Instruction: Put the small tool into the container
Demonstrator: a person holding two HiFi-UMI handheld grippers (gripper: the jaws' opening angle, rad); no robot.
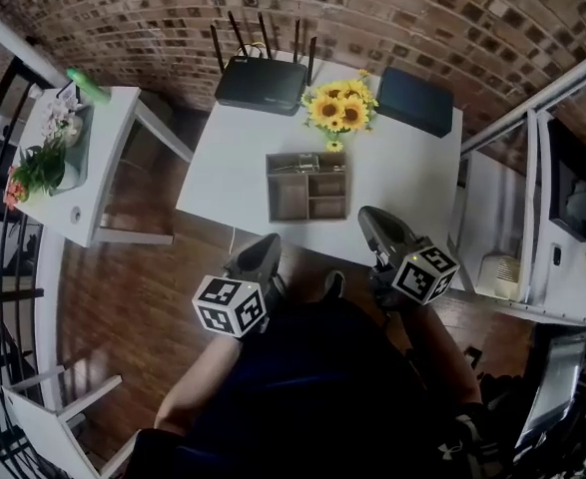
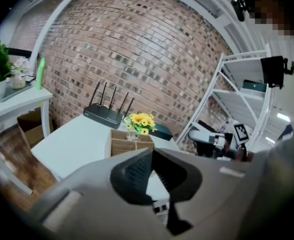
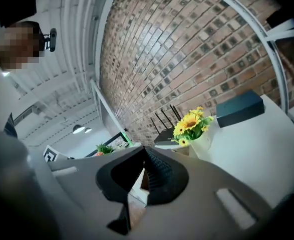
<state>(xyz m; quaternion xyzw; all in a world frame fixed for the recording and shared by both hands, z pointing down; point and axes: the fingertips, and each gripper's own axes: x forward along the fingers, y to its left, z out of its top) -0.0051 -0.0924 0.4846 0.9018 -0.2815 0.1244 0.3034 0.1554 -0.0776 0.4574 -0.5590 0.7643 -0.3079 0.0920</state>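
Note:
A grey-brown compartmented container (image 1: 271, 188) stands in the middle of the white table (image 1: 223, 178); it also shows in the left gripper view (image 2: 129, 145). I cannot make out a small tool in any view. My left gripper (image 1: 266, 242) hovers off the table's near edge, over the floor, jaws shut with nothing between them (image 2: 152, 153). My right gripper (image 1: 372, 216) is at the near edge, right of the container, jaws likewise shut and empty (image 3: 144, 151). Both are held close to the person's body.
A black router (image 1: 261, 83), a vase of sunflowers (image 1: 340, 108) and a dark box (image 1: 414, 100) sit along the table's far side by the brick wall. A white side table with plants (image 1: 73, 168) stands left, white shelving (image 1: 542, 208) right.

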